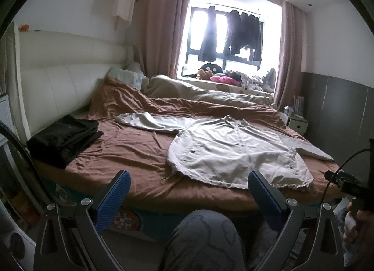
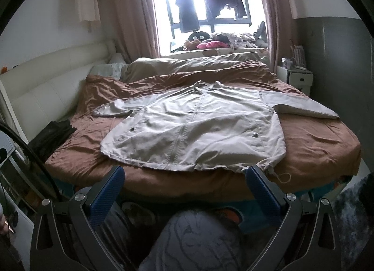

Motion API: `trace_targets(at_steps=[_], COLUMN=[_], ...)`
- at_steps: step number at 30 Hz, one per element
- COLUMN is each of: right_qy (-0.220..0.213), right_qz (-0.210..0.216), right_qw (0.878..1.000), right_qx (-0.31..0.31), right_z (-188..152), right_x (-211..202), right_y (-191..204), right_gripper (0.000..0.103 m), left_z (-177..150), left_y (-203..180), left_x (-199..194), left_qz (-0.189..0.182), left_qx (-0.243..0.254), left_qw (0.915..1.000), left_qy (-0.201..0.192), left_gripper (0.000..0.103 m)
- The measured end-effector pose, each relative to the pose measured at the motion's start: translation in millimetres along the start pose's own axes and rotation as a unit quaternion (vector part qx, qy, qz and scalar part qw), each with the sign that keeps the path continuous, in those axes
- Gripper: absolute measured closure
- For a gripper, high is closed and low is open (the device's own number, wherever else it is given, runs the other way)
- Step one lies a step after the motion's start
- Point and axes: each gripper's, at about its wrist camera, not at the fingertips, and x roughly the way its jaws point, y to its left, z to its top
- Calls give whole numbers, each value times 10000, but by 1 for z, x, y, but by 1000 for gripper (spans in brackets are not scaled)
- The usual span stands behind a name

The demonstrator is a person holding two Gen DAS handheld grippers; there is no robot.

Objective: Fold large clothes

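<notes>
Both your left gripper (image 1: 188,191) and right gripper (image 2: 184,186) are spread wide, holding nothing, short of the bed (image 2: 322,144). The jacket (image 2: 194,126) lies flat, sleeves out. Pinch only the hem's drawstring (image 2: 284,177) and it may drag the cloth crooked.

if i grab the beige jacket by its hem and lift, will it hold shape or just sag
The beige jacket will probably sag: its thin fabric lies flat and wrinkled on the brown bedspread. The spread sleeves would likely trail and drag. It looks light, though the drawstring hanging at the hem might snag. Both grippers are open and clear of it.
</notes>
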Motion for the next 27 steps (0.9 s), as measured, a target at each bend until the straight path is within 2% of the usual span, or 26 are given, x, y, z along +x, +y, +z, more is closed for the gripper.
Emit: trace_targets(at_steps=[18,27], right_qy=[-136,-47], right_qz=[-201,-188], right_qw=[9993,9995], right_qx=[273,262], right_z=[12,7], right_x=[-13,1], right_y=[-8,-11], right_gripper=[0,0], left_z=[0,1], left_y=[-9,-9], left_x=[-5,-2], left_qz=[-118,-116], left_qx=[26,-22], left_qw=[9999,9999], left_qy=[-5,1], left_gripper=[2,2])
